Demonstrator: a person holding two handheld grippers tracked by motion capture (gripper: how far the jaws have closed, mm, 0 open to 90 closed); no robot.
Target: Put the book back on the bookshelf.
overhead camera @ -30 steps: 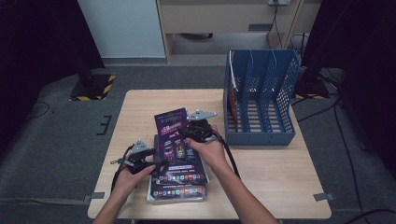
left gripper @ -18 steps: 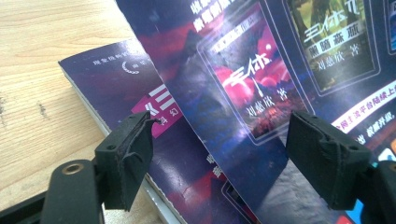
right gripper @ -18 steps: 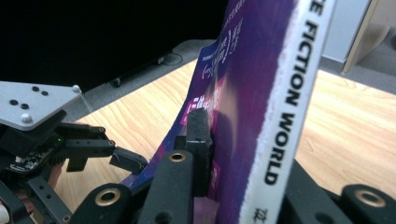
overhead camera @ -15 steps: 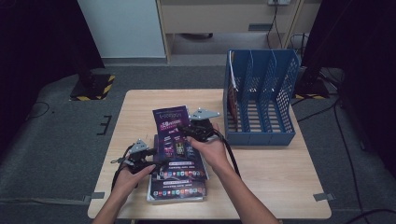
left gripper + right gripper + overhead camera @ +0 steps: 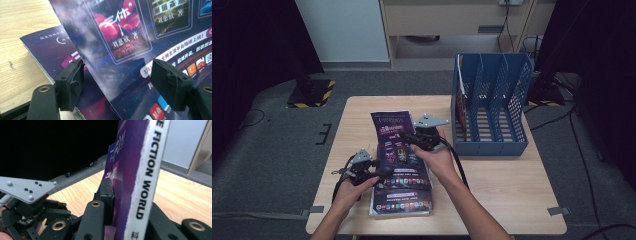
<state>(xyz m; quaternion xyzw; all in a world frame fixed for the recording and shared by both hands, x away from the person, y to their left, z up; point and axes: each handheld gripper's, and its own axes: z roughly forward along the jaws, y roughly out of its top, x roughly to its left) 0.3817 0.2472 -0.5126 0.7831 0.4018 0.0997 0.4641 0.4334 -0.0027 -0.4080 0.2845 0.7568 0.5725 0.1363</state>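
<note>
Magazines at the middle of the table, file rack to their right

A stack of magazines (image 5: 401,200) lies on the table (image 5: 502,200) near the person's edge. The top magazine (image 5: 396,145) leans up from it, between the left gripper (image 5: 379,172) and the right gripper (image 5: 408,136). The file rack (image 5: 492,107) stands at the far right, a thin booklet (image 5: 460,102) in its leftmost slot.

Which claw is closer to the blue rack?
The right claw is nearer, gripping the magazine just left of the rack. The left claw sits farther away, at the table's left.
</note>
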